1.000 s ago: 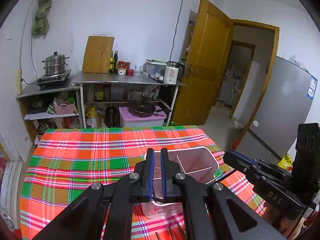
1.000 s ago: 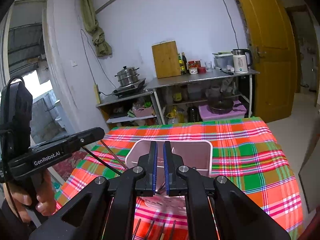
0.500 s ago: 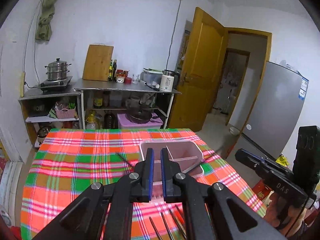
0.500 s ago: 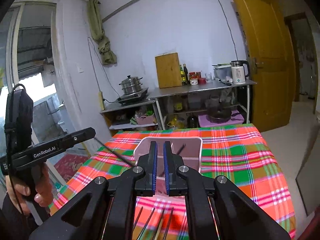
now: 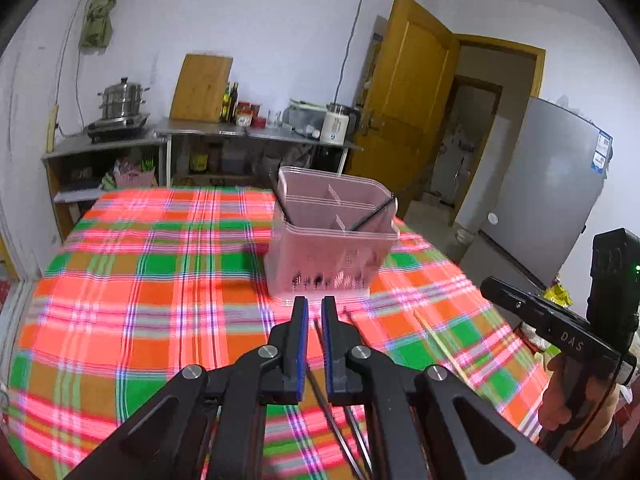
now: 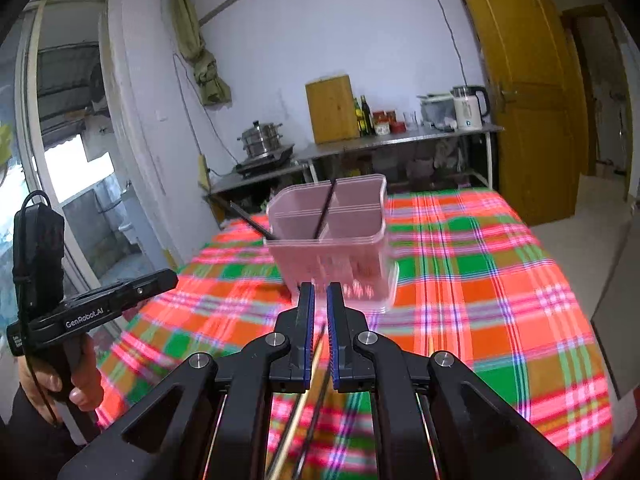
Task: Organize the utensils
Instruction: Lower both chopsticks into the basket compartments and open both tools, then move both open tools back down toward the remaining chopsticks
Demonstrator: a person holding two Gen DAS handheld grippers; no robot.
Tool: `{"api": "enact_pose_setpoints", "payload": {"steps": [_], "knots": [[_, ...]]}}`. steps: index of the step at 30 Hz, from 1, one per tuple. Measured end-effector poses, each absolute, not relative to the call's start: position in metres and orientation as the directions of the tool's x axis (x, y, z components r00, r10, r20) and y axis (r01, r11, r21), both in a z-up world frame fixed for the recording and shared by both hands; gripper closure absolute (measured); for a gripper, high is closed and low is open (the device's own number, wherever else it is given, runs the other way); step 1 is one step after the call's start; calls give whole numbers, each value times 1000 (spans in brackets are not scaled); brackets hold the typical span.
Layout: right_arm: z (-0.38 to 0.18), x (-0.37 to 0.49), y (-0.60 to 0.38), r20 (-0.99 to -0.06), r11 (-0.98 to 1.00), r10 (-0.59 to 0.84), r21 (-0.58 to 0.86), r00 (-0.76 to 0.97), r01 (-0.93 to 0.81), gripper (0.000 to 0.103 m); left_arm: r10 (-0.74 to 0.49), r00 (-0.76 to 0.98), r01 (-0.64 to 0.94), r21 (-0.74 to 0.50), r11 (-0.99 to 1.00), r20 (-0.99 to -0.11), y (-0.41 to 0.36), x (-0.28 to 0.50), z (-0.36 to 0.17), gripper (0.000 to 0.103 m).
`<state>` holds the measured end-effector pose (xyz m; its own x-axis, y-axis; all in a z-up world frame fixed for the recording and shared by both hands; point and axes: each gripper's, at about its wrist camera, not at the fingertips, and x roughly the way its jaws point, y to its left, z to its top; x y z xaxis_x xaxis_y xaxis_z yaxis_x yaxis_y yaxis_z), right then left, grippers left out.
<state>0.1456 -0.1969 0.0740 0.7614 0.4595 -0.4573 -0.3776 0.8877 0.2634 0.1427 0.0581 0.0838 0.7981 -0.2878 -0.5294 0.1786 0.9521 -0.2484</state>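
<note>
A pink utensil basket [image 5: 332, 240] with dividers stands on the plaid tablecloth [image 5: 160, 280]; it also shows in the right wrist view [image 6: 332, 236]. Two dark chopsticks [image 5: 370, 216] lean out of it [image 6: 324, 208]. Several loose chopsticks lie on the cloth in front of it, dark ones [image 5: 332, 412] and a light wooden one [image 5: 440, 346]; the right wrist view shows them too [image 6: 304, 408]. My left gripper [image 5: 311, 308] hangs above the loose chopsticks, jaws nearly together, holding nothing. My right gripper [image 6: 318, 294] hovers likewise, nearly closed and empty.
A kitchen shelf with a steamer pot [image 5: 122, 100], cutting board [image 5: 202, 88] and kettle [image 5: 338, 128] stands behind the table. A wooden door [image 5: 404, 100] and grey fridge [image 5: 548, 184] are to the right. The table edge drops off on the right.
Both grippers have pulled back and lowered away from the basket. The basket now sits farther ahead, and the loose chopsticks on the cloth lie under the fingers.
</note>
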Motion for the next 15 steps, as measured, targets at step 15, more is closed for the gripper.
{"api": "enact_pose_setpoints", "payload": {"steps": [15], "knots": [[24, 111, -202, -543, 891, 454, 281, 706, -357, 96, -309, 729, 168, -279, 946, -610, 48, 116, 32, 97]]}}
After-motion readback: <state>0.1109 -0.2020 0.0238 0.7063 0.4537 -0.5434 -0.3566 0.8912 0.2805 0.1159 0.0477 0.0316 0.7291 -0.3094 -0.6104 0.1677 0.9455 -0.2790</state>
